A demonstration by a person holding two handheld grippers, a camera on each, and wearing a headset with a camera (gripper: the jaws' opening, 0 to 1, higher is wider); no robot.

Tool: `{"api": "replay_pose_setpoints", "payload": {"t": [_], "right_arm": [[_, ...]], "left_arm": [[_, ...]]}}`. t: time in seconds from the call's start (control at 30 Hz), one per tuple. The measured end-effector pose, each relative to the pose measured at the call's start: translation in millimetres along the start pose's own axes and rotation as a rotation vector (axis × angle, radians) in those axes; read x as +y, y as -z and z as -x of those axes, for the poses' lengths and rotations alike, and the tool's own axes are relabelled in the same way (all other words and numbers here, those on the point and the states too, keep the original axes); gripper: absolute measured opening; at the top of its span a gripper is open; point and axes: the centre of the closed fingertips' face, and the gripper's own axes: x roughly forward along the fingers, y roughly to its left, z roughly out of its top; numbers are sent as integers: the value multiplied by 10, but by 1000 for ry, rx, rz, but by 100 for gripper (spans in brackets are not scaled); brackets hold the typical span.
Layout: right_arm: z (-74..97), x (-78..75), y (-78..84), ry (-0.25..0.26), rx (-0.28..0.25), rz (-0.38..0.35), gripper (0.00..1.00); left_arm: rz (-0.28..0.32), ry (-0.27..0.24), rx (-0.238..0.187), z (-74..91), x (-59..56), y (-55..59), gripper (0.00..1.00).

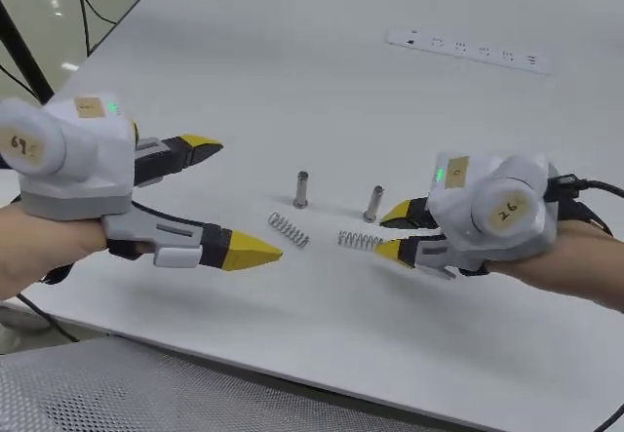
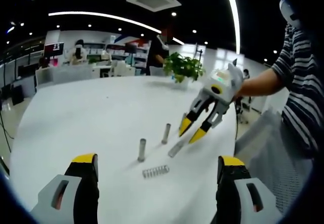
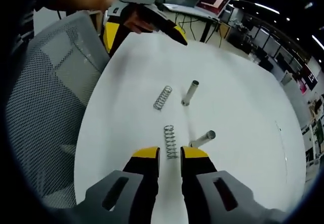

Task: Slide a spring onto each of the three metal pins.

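The right hand-held gripper (image 1: 393,232) has its jaws a little apart. The end of the right spring (image 1: 359,241) lies by the tips and is not squeezed yet. That spring lies flat just in front of the right pin (image 1: 374,203), which stands up on the white bench (image 1: 292,52). The left pin (image 1: 301,188) stands near the right pin, on its left. The left spring (image 1: 289,229) lies further left and closer to the person. (I count two pins and two springs here, though the job talks of three.) The left hand-held gripper (image 1: 229,198) hovers well to the left of the right pin, jaws wide apart, holding nothing.

What could go wrong? The spring is thin and round, so I think it may roll or pop out if it is pinched off-centre. The right pin is just beside the jaws, so a bump could knock it over.

Behind the right pin there is lots of bare bench, up to the power strip (image 1: 473,50). The bench ends sooner on the person's side, so a rolling spring could drop off there.
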Motion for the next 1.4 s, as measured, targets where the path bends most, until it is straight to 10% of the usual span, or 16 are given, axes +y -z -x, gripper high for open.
{"api": "replay_pose_setpoints", "payload": {"t": [0.77, 1.4], "right_arm": [[-223, 0, 142, -38, 33, -14, 8], [62, 33, 90, -23, -9, -31, 7]], "left_arm": [[-3, 19, 14, 24, -85, 28, 94], [-2, 63, 42, 17, -212, 71, 89]]}}
